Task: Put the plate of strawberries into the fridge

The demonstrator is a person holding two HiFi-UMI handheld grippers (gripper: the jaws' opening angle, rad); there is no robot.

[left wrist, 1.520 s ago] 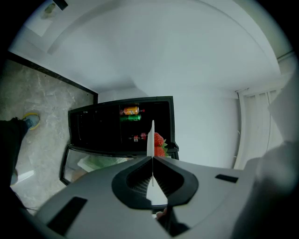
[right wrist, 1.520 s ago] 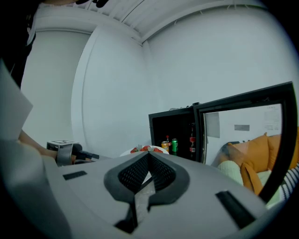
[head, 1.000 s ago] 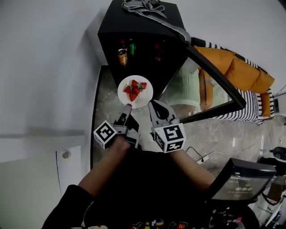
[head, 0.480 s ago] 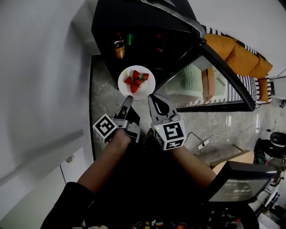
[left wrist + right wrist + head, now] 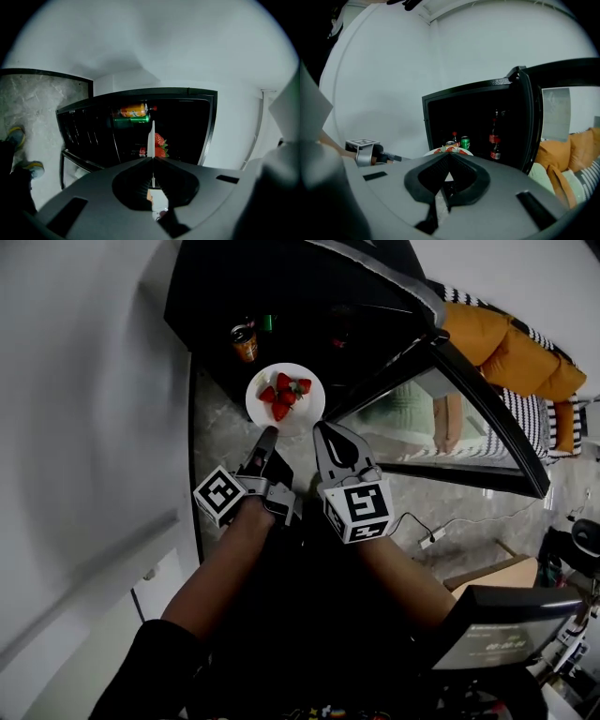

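A white plate with several strawberries hangs level just in front of the open black fridge. My left gripper is shut on the plate's near rim. In the left gripper view the plate stands edge-on between the closed jaws, the strawberries to its right. My right gripper is shut, its tips at the plate's near right rim. Whether they touch the plate I cannot tell. In the right gripper view the plate lies flat just past the right gripper.
The fridge's glass door stands open to the right. Inside are an orange can, a green can and dark bottles. A white wall runs along the left. An orange sofa and floor cables lie to the right.
Both grippers and the plate have moved forward, closer to the fridge opening. The left grip on the rim is unchanged.
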